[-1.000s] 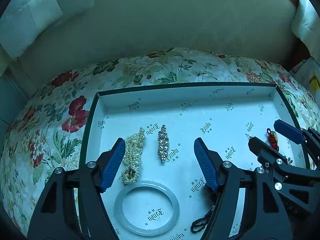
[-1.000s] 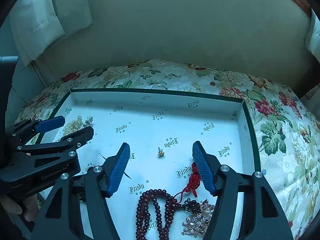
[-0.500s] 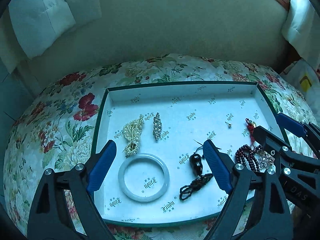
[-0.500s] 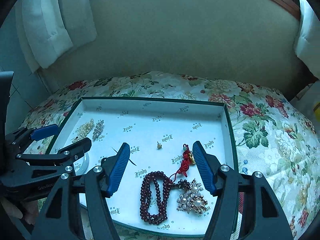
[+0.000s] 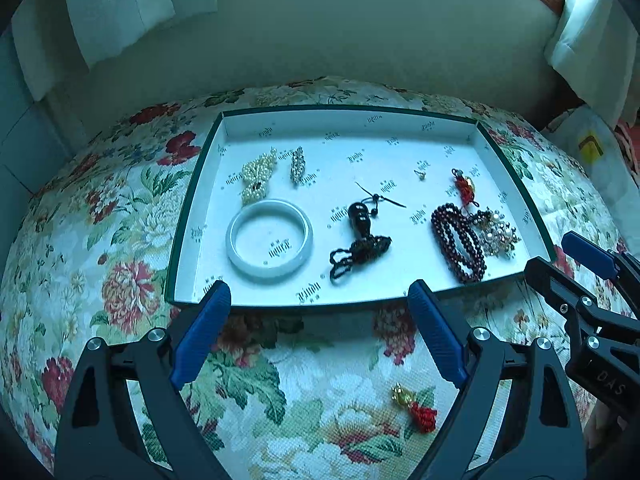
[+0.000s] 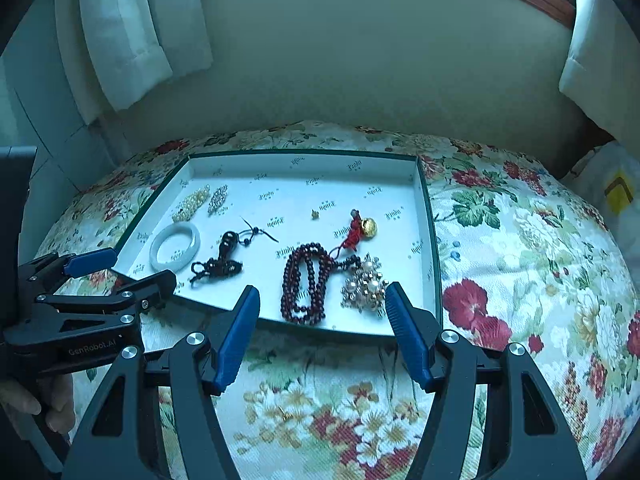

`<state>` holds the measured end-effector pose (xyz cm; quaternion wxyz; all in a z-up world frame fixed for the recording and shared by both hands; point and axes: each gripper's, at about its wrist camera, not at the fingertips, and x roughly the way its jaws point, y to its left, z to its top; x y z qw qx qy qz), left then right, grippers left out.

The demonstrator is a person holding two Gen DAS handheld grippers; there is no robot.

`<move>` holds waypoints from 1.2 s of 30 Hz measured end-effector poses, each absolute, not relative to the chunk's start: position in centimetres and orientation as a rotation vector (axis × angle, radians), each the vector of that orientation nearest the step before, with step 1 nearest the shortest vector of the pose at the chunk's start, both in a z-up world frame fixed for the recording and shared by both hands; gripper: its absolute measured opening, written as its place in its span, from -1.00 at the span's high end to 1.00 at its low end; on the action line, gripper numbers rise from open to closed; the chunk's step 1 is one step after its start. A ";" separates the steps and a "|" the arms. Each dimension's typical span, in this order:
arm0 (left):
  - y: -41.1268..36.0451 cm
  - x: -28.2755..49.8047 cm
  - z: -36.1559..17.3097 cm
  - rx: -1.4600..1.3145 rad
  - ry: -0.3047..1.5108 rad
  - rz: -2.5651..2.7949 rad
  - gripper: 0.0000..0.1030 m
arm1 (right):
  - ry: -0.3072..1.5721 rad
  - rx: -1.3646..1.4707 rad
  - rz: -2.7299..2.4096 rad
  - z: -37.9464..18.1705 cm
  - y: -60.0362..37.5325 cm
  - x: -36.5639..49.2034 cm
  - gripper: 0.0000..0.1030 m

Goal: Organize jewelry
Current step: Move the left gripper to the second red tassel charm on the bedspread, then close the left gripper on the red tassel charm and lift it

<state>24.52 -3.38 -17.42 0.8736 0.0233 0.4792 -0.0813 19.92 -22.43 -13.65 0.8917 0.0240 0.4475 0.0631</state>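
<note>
A shallow white tray (image 5: pixel 208 184) with a dark green rim sits on a floral-print cloth (image 5: pixel 100 240), its lining printed all over with a small repeated logo too fine to read. Inside, from left to right in the left wrist view: a pearl cluster piece (image 5: pixel 258 178), a rhinestone clip (image 5: pixel 297 164) just beside it, a pale jade bangle (image 5: pixel 269 240) lying flat below them, a dark gourd-shaped pendant (image 5: pixel 359 220) on a black knotted cord, a tiny gold stud (image 5: pixel 420 175), a red knotted charm with a gold bell (image 5: pixel 464 188), a coiled strand of dark red beads (image 5: pixel 458 242), and a pearl-and-crystal brooch (image 5: pixel 496 234) touching the beads.

Outside the tray, on the cloth near its front edge, lies a second small red-tassel charm with a gold top (image 5: pixel 414 406).

The left gripper (image 5: pixel 320 336) hangs in front of the tray's near rim, its blue-padded jaws spread wide with nothing between them; they have just been opening. The right gripper (image 6: pixel 322 332) is held at a middling spread, also empty, above the tray's front edge near the brooch (image 6: pixel 364 284). Seen from the right wrist, the left tool's body reads "GenRobot.AI" (from the left wrist only "DAS" shows on the other tool). A hand (image 6: pixel 36 404) grips the left tool's handle.
</note>
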 end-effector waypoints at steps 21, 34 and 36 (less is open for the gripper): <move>-6.9 17.7 -21.0 0.105 1.096 -0.202 -0.62 | 1.011 0.026 0.117 -16.0 -26.3 14.2 -0.25; -6.4 17.4 -21.5 0.117 1.114 -0.214 0.04 | 1.019 0.066 0.132 -16.3 -26.9 13.9 -0.25; -6.3 17.5 -21.5 0.112 1.116 -0.217 0.04 | 1.023 0.066 0.134 -16.4 -26.8 13.9 -0.25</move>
